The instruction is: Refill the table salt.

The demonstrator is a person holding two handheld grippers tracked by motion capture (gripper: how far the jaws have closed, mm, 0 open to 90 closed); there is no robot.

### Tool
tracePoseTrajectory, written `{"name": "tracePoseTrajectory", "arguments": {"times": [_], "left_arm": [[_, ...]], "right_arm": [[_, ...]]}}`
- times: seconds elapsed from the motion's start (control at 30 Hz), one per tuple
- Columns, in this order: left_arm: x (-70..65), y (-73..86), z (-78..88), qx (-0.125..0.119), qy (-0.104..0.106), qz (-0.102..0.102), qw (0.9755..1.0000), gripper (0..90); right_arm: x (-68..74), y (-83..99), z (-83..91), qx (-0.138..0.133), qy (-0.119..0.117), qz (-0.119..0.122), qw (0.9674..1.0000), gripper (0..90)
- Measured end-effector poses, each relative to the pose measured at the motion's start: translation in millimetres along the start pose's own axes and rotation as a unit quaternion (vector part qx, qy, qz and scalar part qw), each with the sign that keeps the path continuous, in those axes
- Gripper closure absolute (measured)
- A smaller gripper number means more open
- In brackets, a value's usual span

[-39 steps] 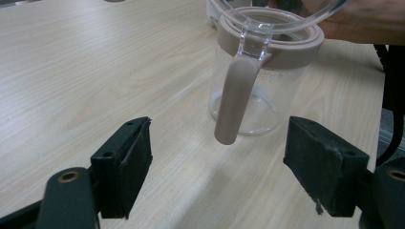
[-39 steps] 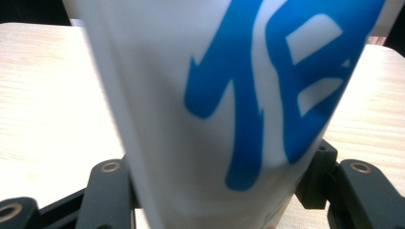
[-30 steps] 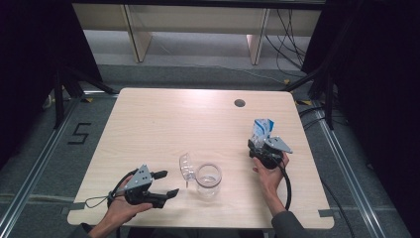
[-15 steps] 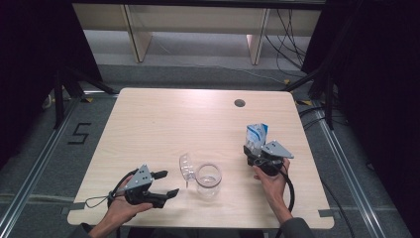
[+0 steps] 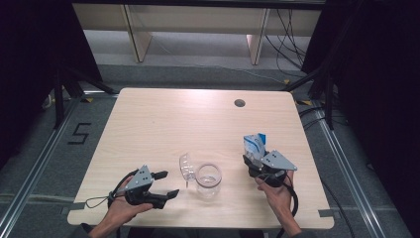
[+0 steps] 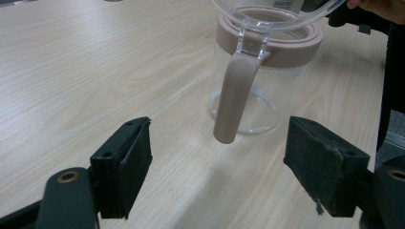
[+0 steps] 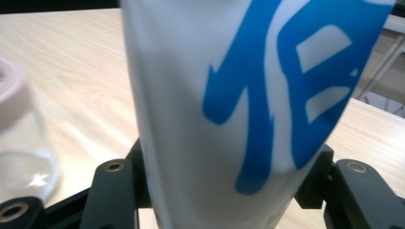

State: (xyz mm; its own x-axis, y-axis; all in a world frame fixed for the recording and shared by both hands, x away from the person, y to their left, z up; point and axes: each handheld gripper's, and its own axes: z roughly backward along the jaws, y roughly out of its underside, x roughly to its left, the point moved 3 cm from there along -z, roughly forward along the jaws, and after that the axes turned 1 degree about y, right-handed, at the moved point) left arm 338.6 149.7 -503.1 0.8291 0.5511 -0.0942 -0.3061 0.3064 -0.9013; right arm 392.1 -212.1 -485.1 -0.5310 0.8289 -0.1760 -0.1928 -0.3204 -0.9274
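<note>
At the right of the high view, a little below centre, we find a white and blue carton (image 5: 254, 147) clasped upright between the jaws of the right gripper (image 5: 256, 161). In the right gripper view the carton (image 7: 248, 100) takes up most of the frame, its white face bearing large blue markings, with the black jaws pressed against its two sides at the bottom. The person's right hand (image 5: 277, 191) carries that gripper from the lower edge of the high view.

To the left of the carton, near the lower centre of the high view, stands a clear pitcher (image 5: 208, 180) on the bench (image 5: 163, 124), apart from the carton. Its clear lid (image 5: 186, 166) is swung open toward the upper left. In the left gripper view the pitcher (image 6: 265, 71) sits at upper centre, with a beige collar about its rim and a beige handle (image 6: 235, 95) hanging down toward the camera.

At the lower left of the high view the left gripper (image 5: 165, 184) lies low over the bench, pointing right toward the pitcher and short of it. Its jaws are spread wide and grasp nothing; in the left gripper view they stand at either side of the frame, with the handle beyond them. The left hand (image 5: 124, 210) grips it from below.

A dark round hole (image 5: 239, 103) marks the bench at upper right.
</note>
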Motion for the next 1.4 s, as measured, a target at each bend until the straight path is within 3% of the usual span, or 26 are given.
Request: {"name": "tracePoseTrajectory", "arguments": {"times": [0.13, 0.17, 0.37, 0.53, 0.57, 0.67, 0.77, 0.83, 0.87, 0.9, 0.93, 0.97, 1.07, 1.13, 1.17, 1.27, 1.33, 1.37, 1.4], "left_arm": [[-0.2, 0.2, 0.9, 0.003, -0.004, -0.003, 1.0, 23.7], [-0.2, 0.2, 0.9, 0.003, -0.004, -0.003, 1.0, 23.7], [-0.6, 0.6, 1.6, 0.0, -0.005, 0.003, 1.0, 23.7], [-0.8, 1.2, 1.8, 0.002, -0.006, 0.0, 1.0, 23.7], [-0.7, 1.3, 1.7, 0.003, -0.004, 0.0, 1.0, 23.7], [-0.6, 1.6, 1.7, 0.002, -0.006, 0.001, 1.0, 23.7], [-0.6, 1.7, 1.3, 0.001, -0.006, 0.0, 1.0, 23.7], [-0.4, 2.0, 1.6, 0.004, -0.006, -0.002, 1.0, 23.7], [-0.6, 2.2, 1.5, 0.004, -0.006, -0.001, 1.0, 23.7], [-0.7, 2.5, 1.0, 0.002, -0.004, 0.001, 1.0, 23.7], [-0.7, 2.5, 1.0, 0.002, -0.004, 0.001, 1.0, 23.7], [-0.7, 2.6, 0.9, 0.004, -0.002, 0.001, 1.0, 23.7], [-0.7, 2.6, 0.6, 0.004, -0.002, -0.002, 1.0, 23.7], [-0.5, 2.6, 0.6, 0.005, -0.002, -0.003, 1.0, 23.7], [-0.4, 2.7, 0.5, 0.005, -0.002, -0.003, 1.0, 23.7], [-0.8, 3.0, 0.9, 0.007, -0.007, -0.001, 1.0, 23.7], [-0.9, 3.1, 0.9, 0.007, -0.007, 0.001, 1.0, 23.7], [-0.9, 3.1, 0.9, 0.007, -0.006, 0.001, 1.0, 23.7], [-0.9, 3.1, 0.8, 0.007, -0.006, 0.001, 1.0, 23.7]], "right_arm": [[7.5, -1.1, 7.8, -0.001, -0.015, 0.013, 0.9998, 43.2], [11.0, -1.3, 10.2, 0.005, -0.019, 0.006, 0.9998, 43.2], [18.7, -6.8, 20.0, -0.006, -0.007, 0.076, 0.9971, 43.2], [24.5, -7.4, 24.0, -0.002, -0.007, 0.085, 0.9963, 43.2], [24.1, -7.4, 23.7, -0.001, -0.002, 0.1, 0.995, 43.2], [26.7, -8.0, 23.7, 0.003, 0.005, 0.11, 0.9939, 43.2], [29.3, -9.9, 24.2, 0.01, 0.02, 0.153, 0.988, 43.3], [31.7, -11.0, 23.8, 0.009, 0.018, 0.169, 0.9855, 43.4], [33.2, -10.9, 24.1, 0.011, 0.02, 0.163, 0.9863, 43.4], [35.3, -11.5, 23.8, 0.013, 0.023, 0.179, 0.9835, 43.4], [35.3, -11.5, 23.8, 0.013, 0.023, 0.179, 0.9835, 43.4], [36.4, -11.2, 23.5, 0.02, 0.025, 0.19, 0.9813, 43.4], [38.6, -11.7, 22.4, 0.019, 0.022, 0.195, 0.9805, 43.5], [41.8, -11.8, 22.3, 0.024, 0.025, 0.217, 0.9756, 43.6], [41.8, -11.8, 22.3, 0.024, 0.025, 0.217, 0.9756, 43.6], [42.6, -13.4, 22.2, 0.024, 0.031, 0.243, 0.9691, 43.8], [43.8, -12.7, 22.6, 0.029, 0.03, 0.241, 0.9697, 43.8], [44.2, -12.7, 22.8, 0.032, 0.033, 0.248, 0.9676, 43.8], [44.5, -12.5, 22.7, 0.034, 0.039, 0.263, 0.9634, 43.8]]}}
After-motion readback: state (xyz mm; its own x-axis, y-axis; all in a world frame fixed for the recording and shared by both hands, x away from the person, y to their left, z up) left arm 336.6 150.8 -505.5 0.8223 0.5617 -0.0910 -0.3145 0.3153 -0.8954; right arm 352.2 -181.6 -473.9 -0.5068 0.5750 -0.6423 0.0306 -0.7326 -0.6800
